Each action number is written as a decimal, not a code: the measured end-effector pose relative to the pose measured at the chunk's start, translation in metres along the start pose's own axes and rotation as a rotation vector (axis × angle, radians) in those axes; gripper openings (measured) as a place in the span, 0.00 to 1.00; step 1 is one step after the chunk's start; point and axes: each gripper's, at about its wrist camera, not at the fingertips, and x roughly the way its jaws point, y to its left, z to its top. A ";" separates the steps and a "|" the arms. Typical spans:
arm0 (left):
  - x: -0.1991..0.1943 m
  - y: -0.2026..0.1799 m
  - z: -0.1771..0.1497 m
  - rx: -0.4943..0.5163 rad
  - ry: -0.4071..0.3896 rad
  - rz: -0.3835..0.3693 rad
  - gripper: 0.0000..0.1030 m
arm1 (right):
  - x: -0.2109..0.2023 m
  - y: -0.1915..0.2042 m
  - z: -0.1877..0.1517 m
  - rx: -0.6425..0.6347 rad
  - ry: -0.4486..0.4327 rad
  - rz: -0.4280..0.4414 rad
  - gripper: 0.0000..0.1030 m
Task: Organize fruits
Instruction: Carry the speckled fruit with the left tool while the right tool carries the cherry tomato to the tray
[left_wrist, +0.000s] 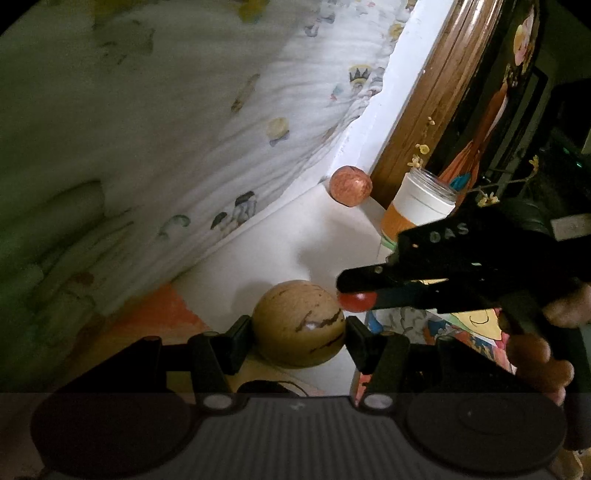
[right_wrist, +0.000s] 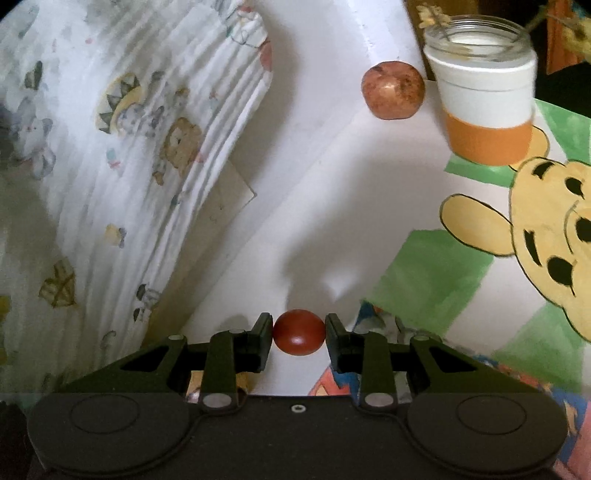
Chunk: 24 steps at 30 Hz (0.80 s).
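My left gripper (left_wrist: 298, 334) is shut on a large tan round fruit (left_wrist: 298, 323) with dark streaks, held just above the white table (left_wrist: 266, 254). My right gripper (right_wrist: 299, 332) is shut on a small red tomato-like fruit (right_wrist: 299, 332). In the left wrist view the right gripper (left_wrist: 356, 293) reaches in from the right, and its red fruit (left_wrist: 356, 301) sits right beside the tan fruit. A speckled reddish apple (left_wrist: 351, 185) (right_wrist: 392, 90) rests at the table's far edge, near the wall.
A glass jar (right_wrist: 484, 92) (left_wrist: 421, 206) with a white and orange label stands right of the apple. A cartoon bear drawing (right_wrist: 535, 236) covers the table's right side. A patterned white bed sheet (right_wrist: 122, 147) lies left of the table. A wooden frame (left_wrist: 436, 92) rises behind.
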 end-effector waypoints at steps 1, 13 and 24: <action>-0.001 0.001 0.000 -0.008 0.003 0.000 0.57 | -0.003 -0.001 -0.002 0.004 -0.006 0.002 0.32; -0.025 0.001 -0.002 -0.027 -0.011 -0.058 0.57 | -0.058 -0.003 -0.034 0.024 -0.081 -0.007 0.32; -0.076 -0.015 -0.005 -0.007 -0.047 -0.124 0.57 | -0.120 0.005 -0.072 0.026 -0.159 -0.019 0.32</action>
